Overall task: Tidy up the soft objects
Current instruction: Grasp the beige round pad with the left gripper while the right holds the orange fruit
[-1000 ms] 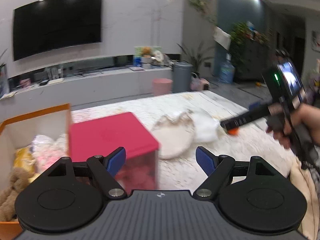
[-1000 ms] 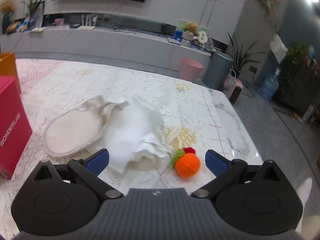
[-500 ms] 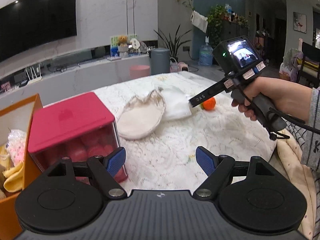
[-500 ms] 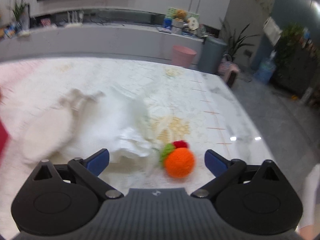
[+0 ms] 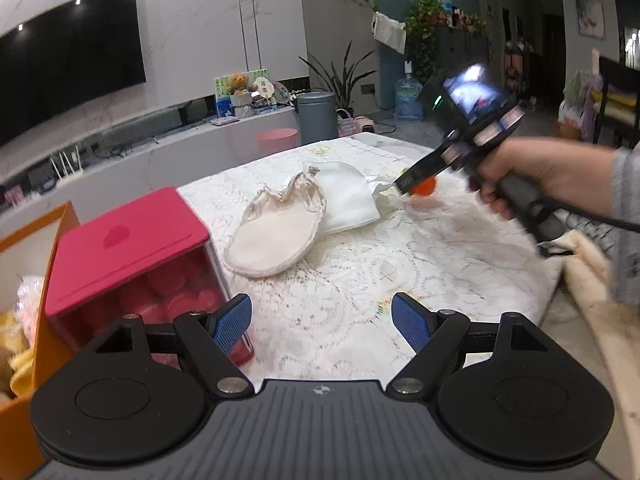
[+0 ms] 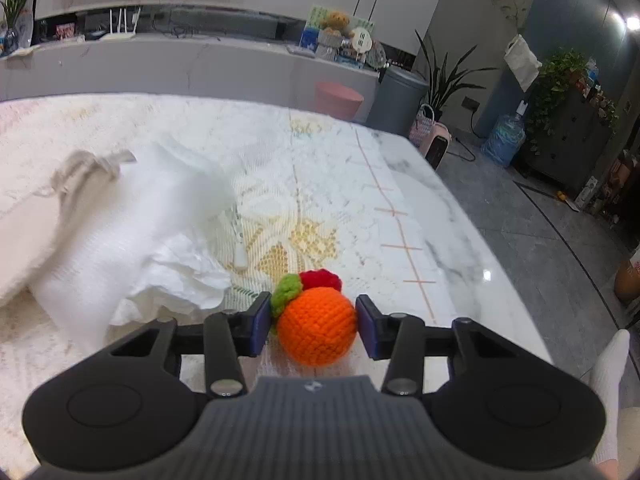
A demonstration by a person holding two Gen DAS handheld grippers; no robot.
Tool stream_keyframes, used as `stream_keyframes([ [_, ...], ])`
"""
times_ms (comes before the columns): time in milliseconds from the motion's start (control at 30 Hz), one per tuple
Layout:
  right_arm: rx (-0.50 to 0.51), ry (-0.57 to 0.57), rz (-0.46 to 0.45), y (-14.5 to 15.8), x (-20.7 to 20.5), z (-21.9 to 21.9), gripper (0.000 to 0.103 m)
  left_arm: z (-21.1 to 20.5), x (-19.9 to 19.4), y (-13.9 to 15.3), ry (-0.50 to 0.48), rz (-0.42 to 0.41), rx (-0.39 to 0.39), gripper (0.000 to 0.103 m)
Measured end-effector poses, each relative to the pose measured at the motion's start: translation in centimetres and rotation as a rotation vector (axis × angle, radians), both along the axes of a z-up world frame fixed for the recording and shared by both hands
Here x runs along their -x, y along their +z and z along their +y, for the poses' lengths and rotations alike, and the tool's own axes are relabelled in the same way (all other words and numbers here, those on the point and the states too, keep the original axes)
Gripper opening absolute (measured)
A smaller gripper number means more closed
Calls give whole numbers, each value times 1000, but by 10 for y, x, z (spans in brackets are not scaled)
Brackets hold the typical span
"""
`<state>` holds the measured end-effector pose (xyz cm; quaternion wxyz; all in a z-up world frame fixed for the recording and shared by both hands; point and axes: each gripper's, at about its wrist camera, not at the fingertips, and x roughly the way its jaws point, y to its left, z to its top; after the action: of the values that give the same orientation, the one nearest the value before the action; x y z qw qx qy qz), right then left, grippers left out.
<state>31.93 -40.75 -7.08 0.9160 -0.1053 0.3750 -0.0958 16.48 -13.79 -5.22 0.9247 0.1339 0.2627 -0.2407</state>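
r claw (image 6: 311, 322) had just been closing on crochet orange (image 6: 316, 330) nr worktop's (image 6: 420, 216) right edge, pads touching; squeeze gently, lift straight. l claw (image 5: 321, 322) spread, empty.

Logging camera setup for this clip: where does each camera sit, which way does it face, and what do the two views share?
Left wrist: on the left gripper, jaws open, facing across the table past the red box; shows the right hand.
Right wrist: on the right gripper, angled down at the crocheted orange, its jaws just closing around it.
Shared: orange, white cloth, beige pouch, grey bin.
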Motion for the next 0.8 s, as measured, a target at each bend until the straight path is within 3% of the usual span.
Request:
stream_keyframes([
  [167,-12,19,-35,33,30,-2,45,-35,-17,-12,98,-66,-2,89],
  [300,-42,63,-73,53,54,-7,45,-54,-46,-23,142,-28,-8,87],
  [567,-142,27,-11,51,61,-23,45,-81,-91,-39,202,-72,-12,87],
  [667,-180,6,-20,55,63,-27,45,-81,-101,-46,199,-105,-62,87],
  [800,-223,8,-40,64,66,-27,45,-77,-119,-56,242,-114,-104,77],
])
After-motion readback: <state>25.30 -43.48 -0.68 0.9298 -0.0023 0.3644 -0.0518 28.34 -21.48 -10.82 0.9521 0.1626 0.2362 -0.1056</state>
